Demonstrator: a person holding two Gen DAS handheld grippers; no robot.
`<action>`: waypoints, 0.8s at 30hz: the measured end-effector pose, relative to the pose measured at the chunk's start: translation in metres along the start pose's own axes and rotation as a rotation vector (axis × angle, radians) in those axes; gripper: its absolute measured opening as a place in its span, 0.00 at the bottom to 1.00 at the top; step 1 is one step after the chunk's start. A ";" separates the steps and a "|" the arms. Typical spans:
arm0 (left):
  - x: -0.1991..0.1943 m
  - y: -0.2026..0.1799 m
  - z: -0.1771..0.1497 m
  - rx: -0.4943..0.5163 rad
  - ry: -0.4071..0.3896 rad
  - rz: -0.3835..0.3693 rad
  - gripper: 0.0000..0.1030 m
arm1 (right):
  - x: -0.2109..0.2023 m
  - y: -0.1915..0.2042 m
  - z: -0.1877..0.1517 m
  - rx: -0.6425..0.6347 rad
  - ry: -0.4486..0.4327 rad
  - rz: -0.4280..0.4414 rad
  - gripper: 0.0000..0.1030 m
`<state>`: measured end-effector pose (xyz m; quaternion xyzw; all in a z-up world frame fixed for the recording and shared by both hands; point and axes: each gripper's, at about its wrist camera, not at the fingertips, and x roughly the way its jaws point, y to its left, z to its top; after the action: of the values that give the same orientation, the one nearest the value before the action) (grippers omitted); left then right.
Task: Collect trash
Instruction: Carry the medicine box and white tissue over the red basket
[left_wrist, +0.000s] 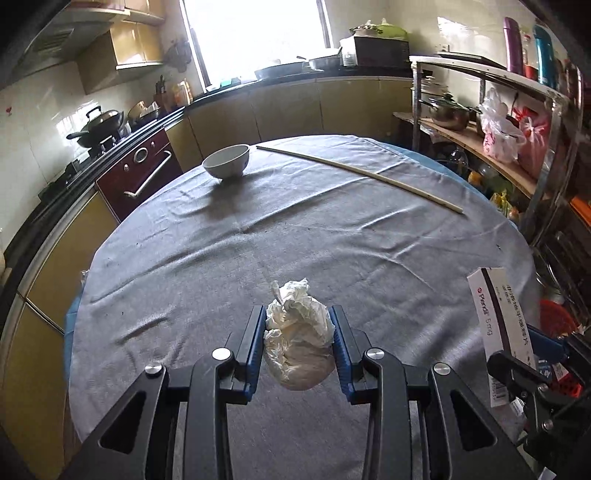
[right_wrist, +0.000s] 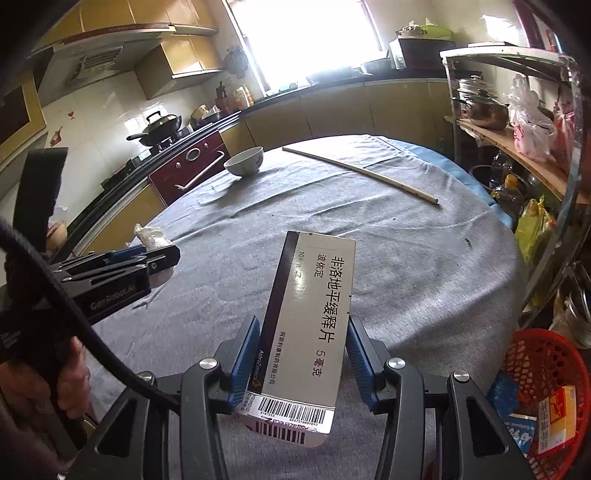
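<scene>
My left gripper (left_wrist: 298, 334) pinches a ball of crumpled white tissue (left_wrist: 299, 339) between its two blue pads (left_wrist: 253, 345). The pads press on both sides of the tissue, and the ball hangs in the air above the grey cloth (left_wrist: 258, 240) of the round table. In the right view I see this same gripper from the side, at the left edge of the table, with a bit of the tissue showing past its fingers. A hand (right_wrist: 72, 373) holds its handle at the lower left.

My right gripper (right_wrist: 303, 350) pinches a medicine box (right_wrist: 310, 325), white with a dark stripe and Chinese print. The blue pads touch its long sides, and the box points forward and up from the jaws, with its barcode end toward the camera. In the left view the box shows at the right edge, tilted, above the table's rim.

On the far side of the table stands a white bowl (left_wrist: 226, 161), and to the right of it lies a long thin stick (left_wrist: 354, 173), well apart from both grippers.

Beside the table, low on the right, there is a red basket (right_wrist: 546, 373) with some packets and small boxes in it. The medicine box is near it, but not over it.
</scene>
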<state>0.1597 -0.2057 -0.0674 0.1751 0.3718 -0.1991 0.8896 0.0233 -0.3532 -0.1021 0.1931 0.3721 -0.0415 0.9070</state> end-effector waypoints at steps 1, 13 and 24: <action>-0.003 -0.002 0.000 0.004 -0.004 -0.003 0.35 | -0.002 -0.001 -0.001 0.002 -0.003 -0.001 0.49; -0.025 -0.030 -0.006 0.060 -0.032 -0.015 0.35 | -0.025 -0.010 -0.007 0.015 -0.033 -0.007 0.49; -0.033 -0.051 -0.006 0.104 -0.037 -0.027 0.35 | -0.040 -0.025 -0.010 0.043 -0.050 -0.021 0.49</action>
<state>0.1102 -0.2395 -0.0553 0.2125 0.3468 -0.2336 0.8832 -0.0176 -0.3753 -0.0896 0.2075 0.3501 -0.0637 0.9112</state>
